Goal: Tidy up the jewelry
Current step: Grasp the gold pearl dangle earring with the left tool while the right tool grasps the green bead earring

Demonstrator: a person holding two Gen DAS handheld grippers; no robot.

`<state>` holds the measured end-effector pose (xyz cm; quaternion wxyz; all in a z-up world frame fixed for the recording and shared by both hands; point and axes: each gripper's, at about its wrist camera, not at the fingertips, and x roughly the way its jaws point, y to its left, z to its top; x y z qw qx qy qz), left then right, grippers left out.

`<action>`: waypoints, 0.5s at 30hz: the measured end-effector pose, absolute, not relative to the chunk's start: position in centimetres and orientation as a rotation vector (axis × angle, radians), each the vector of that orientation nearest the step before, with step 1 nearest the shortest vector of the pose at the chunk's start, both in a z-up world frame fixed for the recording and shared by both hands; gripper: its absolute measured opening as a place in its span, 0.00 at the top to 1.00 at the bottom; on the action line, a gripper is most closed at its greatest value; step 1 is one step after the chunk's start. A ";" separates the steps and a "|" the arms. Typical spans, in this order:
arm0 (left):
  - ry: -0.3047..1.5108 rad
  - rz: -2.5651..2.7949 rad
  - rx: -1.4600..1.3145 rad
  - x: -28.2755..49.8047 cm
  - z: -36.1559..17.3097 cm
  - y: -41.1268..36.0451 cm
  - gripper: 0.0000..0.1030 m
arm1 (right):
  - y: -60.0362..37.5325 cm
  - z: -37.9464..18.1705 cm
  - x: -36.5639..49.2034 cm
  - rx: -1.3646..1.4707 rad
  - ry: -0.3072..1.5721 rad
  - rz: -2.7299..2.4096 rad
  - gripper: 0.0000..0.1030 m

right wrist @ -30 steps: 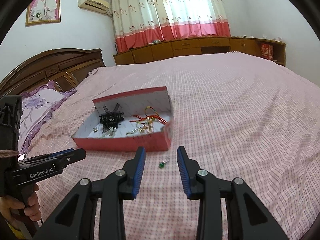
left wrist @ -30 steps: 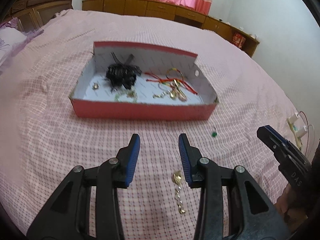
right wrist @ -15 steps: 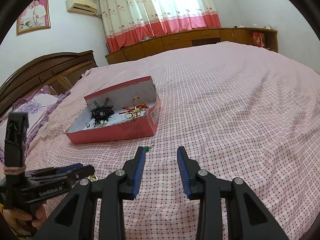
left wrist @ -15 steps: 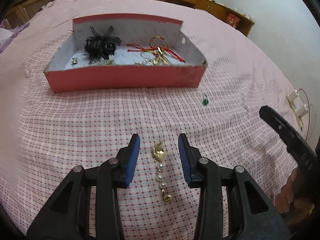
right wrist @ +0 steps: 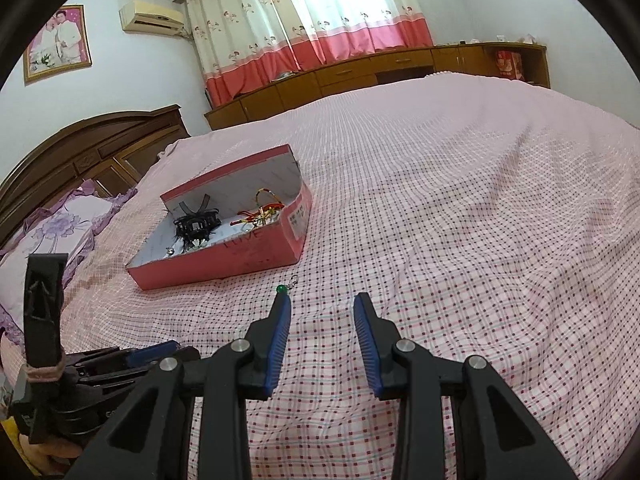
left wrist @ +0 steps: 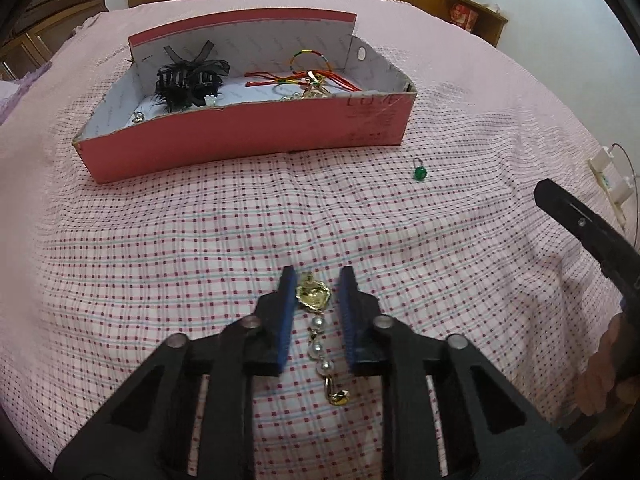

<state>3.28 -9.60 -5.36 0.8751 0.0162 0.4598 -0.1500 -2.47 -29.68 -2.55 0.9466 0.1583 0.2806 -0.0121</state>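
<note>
My left gripper point(left wrist: 316, 280) is closing its jaws around the gold-and-pearl earring point(left wrist: 316, 322) lying on the checked bedspread point(left wrist: 160, 240); the pads look just short of touching it. My right gripper point(right wrist: 322, 304) hangs released, nothing between its fingers, near the green pendant point(right wrist: 281, 289) beside the red box point(right wrist: 224, 256).

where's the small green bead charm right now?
The small green bead charm lies loose on the pink checked bedspread, just off the near right corner of the pink cardboard box; in the right wrist view it sits beyond the right tool's left fingertip.
</note>
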 end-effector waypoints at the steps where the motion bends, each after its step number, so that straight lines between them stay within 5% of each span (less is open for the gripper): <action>1: 0.959 -0.314 0.032 3.3 -5.4 -9.6 0.92 | -29.7 -2.6 -2.5 0.322 0.572 -0.025 0.65; 15: 0.902 -0.319 -0.073 3.5 -3.1 -7.0 0.92 | -28.5 -2.7 -1.3 0.302 0.605 -0.006 0.65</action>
